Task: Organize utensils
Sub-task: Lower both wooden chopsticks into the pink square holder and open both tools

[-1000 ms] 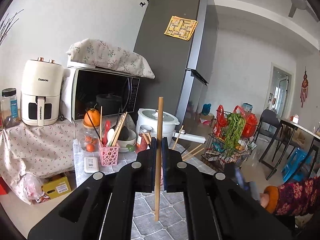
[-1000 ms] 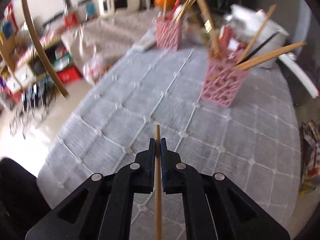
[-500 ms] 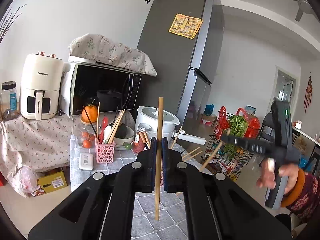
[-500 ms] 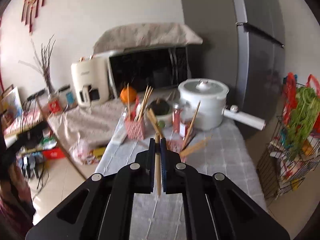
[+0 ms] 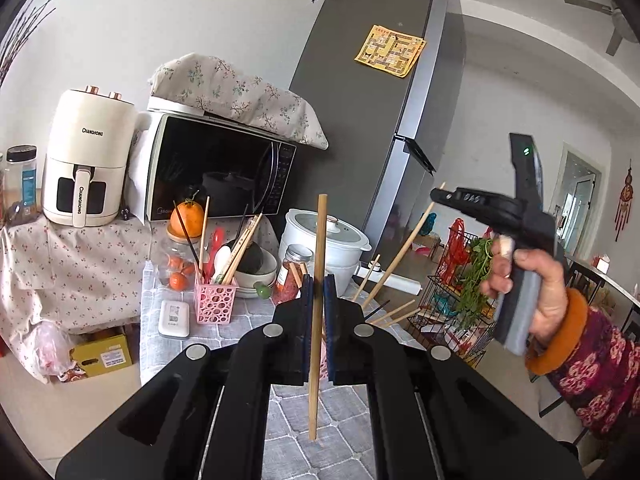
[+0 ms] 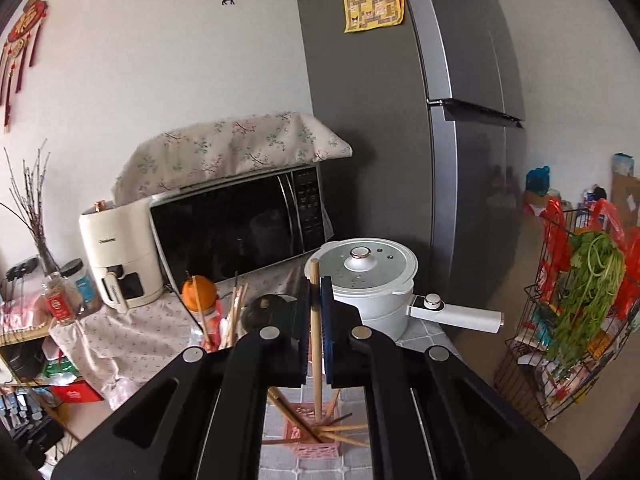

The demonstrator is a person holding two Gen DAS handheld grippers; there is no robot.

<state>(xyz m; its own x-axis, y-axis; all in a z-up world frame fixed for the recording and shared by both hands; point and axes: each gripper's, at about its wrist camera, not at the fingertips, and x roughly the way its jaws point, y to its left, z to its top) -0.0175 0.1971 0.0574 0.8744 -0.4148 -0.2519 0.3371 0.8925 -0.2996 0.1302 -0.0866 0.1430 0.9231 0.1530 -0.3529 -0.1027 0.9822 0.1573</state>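
My left gripper (image 5: 316,292) is shut on a wooden chopstick (image 5: 317,264) held upright above the grey quilted tablecloth (image 5: 304,420). My right gripper (image 6: 315,296) is shut on another wooden chopstick (image 6: 316,344), whose lower end reaches into a pink lattice holder (image 6: 312,436) with several chopsticks, directly below. In the left wrist view the right gripper (image 5: 436,196) shows at the right, held by a hand, with its chopstick (image 5: 400,252) slanting down behind my left fingers. A second pink holder (image 5: 214,300) with chopsticks and spoons stands further back left.
A white pot (image 6: 368,280) with a long handle, a microwave (image 5: 216,176), an air fryer (image 5: 86,160) and a grey fridge (image 5: 384,120) stand behind. An orange on a jar (image 5: 186,220), bowls (image 5: 256,272) and a white box (image 5: 174,318) crowd the far table end. A wire rack with greens (image 6: 576,292) stands right.
The right gripper rose from low over the tablecloth and swung over the near pink holder, its chopstick end now in it. The left gripper stayed almost still.
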